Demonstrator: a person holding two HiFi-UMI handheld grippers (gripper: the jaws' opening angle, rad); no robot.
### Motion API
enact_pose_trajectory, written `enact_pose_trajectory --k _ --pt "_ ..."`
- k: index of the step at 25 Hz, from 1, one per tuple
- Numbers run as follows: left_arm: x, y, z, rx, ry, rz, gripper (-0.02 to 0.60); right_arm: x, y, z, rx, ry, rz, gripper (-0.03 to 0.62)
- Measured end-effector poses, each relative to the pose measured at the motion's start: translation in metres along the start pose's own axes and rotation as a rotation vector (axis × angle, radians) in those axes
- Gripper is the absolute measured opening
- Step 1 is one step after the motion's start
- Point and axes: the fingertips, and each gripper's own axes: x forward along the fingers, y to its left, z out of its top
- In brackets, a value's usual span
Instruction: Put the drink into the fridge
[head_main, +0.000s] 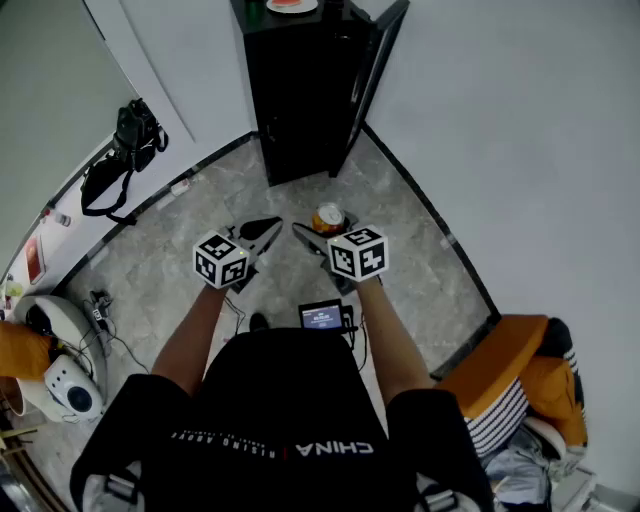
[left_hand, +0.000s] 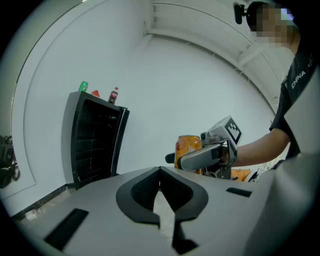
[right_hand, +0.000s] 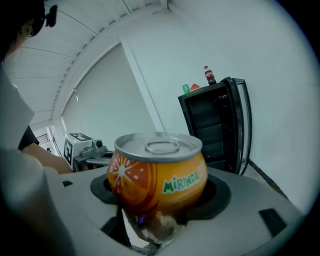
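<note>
The person stands on a grey stone floor facing a black fridge set in the far corner, its door swung open to the right so the dark shelves show. Both arms reach forward. The right gripper has its claw spread wide around an orange drink can, with the pads pressed against the can's sides. The can sits upright, silver top and pull tab up, and is carried above the floor. It is on the near side of the fridge, well apart from it and roughly in line with the open front. The left gripper hangs just left of the right one with its claw closed to a point. Its black tips meet and there is nothing between them. From the left gripper view, the can shows beyond the right gripper's grey jaw, with the marker cube behind it. On the fridge top stand a small dark bottle with a red cap and a green item. A black bag lies against the left wall. An orange chair stands at the near right. A small screen hangs at the person's waist.
</note>
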Motion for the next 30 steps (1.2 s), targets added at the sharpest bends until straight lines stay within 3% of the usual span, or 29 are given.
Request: enact_pose_trajectory --k 30 --pt "-0.004 -0.014 -0.019 -0.049 0.005 0.000 0.012 -0.015 0.003 -0.025 0.061 0.016 0.031 0.344"
